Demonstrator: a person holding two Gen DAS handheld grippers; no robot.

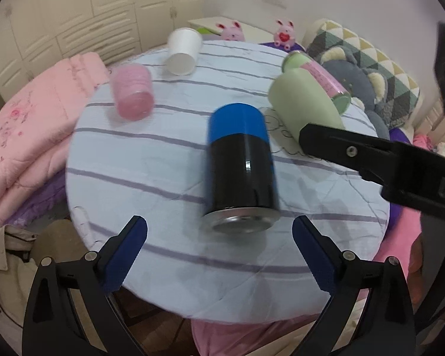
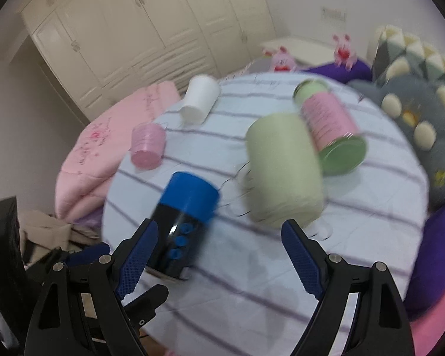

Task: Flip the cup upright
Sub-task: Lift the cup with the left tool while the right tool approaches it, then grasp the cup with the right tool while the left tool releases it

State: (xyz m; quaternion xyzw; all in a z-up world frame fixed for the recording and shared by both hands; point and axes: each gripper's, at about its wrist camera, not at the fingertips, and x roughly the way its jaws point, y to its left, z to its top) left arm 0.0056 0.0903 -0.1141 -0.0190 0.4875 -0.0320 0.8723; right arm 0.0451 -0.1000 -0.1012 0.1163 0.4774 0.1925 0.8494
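Several cups lie on their sides on a round striped table point(image 1: 169, 184). A black cup with a blue top point(image 1: 241, 166) lies nearest my left gripper point(image 1: 219, 234), which is open just in front of its metal base. It also shows in the right wrist view point(image 2: 181, 222). A pale green cup point(image 1: 305, 103) lies to its right, and my right gripper point(image 2: 219, 237) is open in front of this green cup point(image 2: 284, 169). One right gripper finger point(image 1: 341, 145) shows in the left wrist view beside the green cup.
A pink cup point(image 1: 133, 92), a white cup point(image 1: 182, 50) and a green tin with a pink label point(image 1: 320, 77) also lie on the table. Pink bedding point(image 1: 29, 124), cushions point(image 1: 370, 68) and plush toys point(image 1: 284, 34) surround it. Wardrobes point(image 2: 139, 29) stand behind.
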